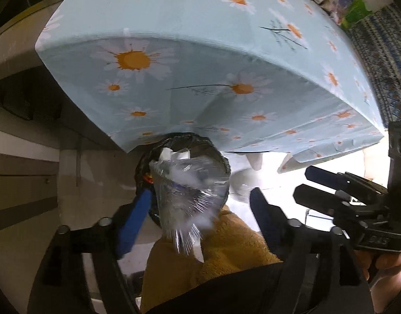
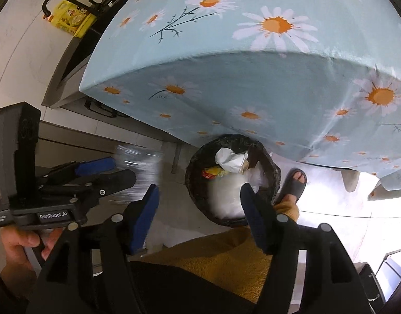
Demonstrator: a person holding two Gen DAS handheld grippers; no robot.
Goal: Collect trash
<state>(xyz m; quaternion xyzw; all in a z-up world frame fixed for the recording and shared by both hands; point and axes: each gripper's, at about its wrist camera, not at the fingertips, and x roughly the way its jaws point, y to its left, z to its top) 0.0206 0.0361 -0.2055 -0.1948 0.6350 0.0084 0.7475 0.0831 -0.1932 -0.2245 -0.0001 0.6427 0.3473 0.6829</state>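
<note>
Left wrist view: blurred clear plastic (image 1: 184,198) hiding most of bin (image 1: 224,161).

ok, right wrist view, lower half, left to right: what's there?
Left gripper in the person's hand → blurred clear plastic → trash bin with wrappers inside → sandalled foot.

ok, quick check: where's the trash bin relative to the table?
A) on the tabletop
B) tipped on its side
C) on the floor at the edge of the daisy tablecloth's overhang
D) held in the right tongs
C: the black-lined trash bin stands upright on the floor, at the hanging edge of the daisy tablecloth, already holding crumpled paper.
</note>
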